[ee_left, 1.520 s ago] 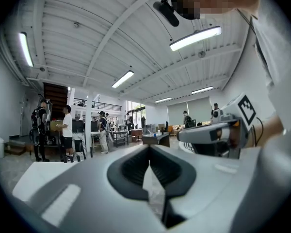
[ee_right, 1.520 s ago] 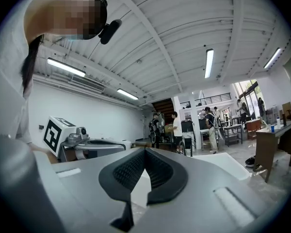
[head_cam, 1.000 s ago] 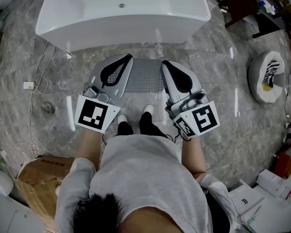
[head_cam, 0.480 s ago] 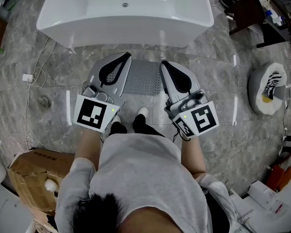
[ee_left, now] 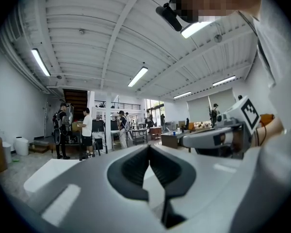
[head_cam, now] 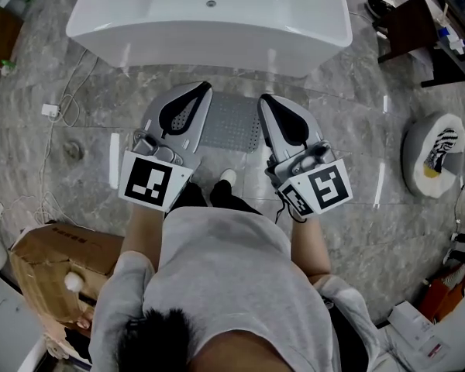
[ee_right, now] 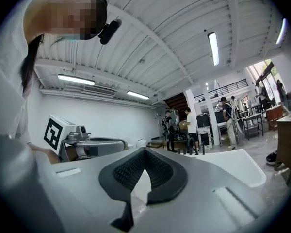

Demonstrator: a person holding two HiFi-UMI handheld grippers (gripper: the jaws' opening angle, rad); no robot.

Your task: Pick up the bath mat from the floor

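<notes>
The grey dotted bath mat (head_cam: 231, 122) lies flat on the marble floor in front of the white bathtub (head_cam: 209, 22), partly hidden behind both grippers. My left gripper (head_cam: 206, 88) is held above the mat's left side, shut and with nothing in it. My right gripper (head_cam: 263, 98) hangs over the mat's right side, also shut and bare. In the left gripper view the left gripper (ee_left: 149, 147) has its pads touching at the tip and points out across the hall. The right gripper (ee_right: 144, 150) looks the same in its own view. Neither touches the mat.
The person's feet (head_cam: 226, 179) stand just behind the mat. A cardboard box (head_cam: 50, 266) sits at the lower left, and cables (head_cam: 58, 142) trail on the floor at left. A round white stand (head_cam: 436, 155) and dark furniture (head_cam: 418, 25) are at right. Several people stand far off (ee_left: 87, 130).
Both grippers keep their place over the mat and stay shut. The person's feet have shifted back and closer together, and the head view has drifted slightly.
</notes>
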